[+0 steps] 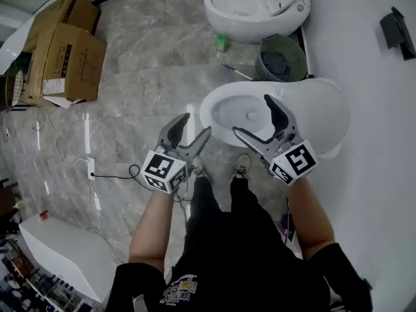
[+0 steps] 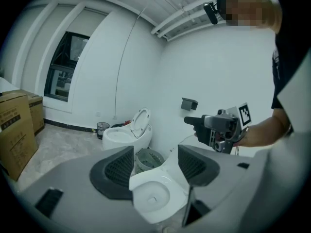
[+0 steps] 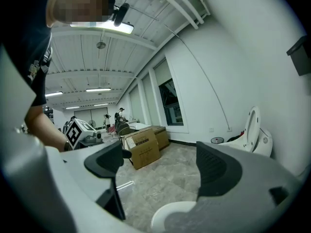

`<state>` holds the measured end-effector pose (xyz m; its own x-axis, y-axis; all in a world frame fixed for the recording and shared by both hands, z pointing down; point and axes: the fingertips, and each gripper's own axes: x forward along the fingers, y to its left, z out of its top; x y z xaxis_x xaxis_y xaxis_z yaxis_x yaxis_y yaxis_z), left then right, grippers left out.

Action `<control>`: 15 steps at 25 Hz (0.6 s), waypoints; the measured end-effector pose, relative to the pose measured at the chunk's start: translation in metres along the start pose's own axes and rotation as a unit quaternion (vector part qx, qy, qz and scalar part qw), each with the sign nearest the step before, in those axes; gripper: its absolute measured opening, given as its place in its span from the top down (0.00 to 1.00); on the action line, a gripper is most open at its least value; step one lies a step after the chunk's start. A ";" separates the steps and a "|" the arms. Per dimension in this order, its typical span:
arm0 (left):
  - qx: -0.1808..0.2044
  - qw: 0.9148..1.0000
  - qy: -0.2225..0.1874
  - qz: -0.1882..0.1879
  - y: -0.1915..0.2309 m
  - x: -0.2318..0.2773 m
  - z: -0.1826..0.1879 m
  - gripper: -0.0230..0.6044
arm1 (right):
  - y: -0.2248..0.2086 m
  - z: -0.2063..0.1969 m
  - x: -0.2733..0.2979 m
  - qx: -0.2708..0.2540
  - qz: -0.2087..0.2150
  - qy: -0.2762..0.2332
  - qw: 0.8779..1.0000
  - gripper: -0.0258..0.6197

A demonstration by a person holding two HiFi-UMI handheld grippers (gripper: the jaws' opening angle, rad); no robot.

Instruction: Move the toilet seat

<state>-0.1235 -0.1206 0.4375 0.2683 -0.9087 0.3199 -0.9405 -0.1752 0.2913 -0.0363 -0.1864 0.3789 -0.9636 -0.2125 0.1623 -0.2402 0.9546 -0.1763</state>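
Note:
The near white toilet (image 1: 239,112) stands by the right wall, its bowl uncovered and its seat and lid (image 1: 320,111) tipped up and back. My left gripper (image 1: 196,123) is open, low and left of the bowl, holding nothing. My right gripper (image 1: 252,114) is open over the bowl's near rim, also holding nothing. In the left gripper view the bowl (image 2: 153,195) shows between the open jaws of the left gripper (image 2: 154,166), and the right gripper (image 2: 193,122) hangs above it. In the right gripper view only the bowl's rim (image 3: 171,213) shows under the open right gripper (image 3: 163,166).
A second toilet (image 1: 257,5) with a raised lid stands farther along the wall, with a green wire basket (image 1: 279,58) between the two. Cardboard boxes (image 1: 62,51) sit at the left. Cables (image 1: 91,168) and a white panel (image 1: 62,252) lie on the grey floor.

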 end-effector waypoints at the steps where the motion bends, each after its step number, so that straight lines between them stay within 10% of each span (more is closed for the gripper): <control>1: -0.003 1.000 0.007 -0.003 0.006 0.003 -0.006 0.55 | 0.000 -0.006 0.005 0.004 -0.003 0.003 1.000 0.24; 15: -0.045 0.995 0.084 -0.022 0.087 0.067 -0.134 0.55 | -0.031 -0.136 0.058 0.038 -0.039 0.054 0.997 0.24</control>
<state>-0.1591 -0.1462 0.6051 0.3466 -0.8233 0.4495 -0.9069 -0.1716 0.3849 -0.0686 -0.1998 0.5258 -0.9247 -0.2573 0.2806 -0.3254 0.9167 -0.2320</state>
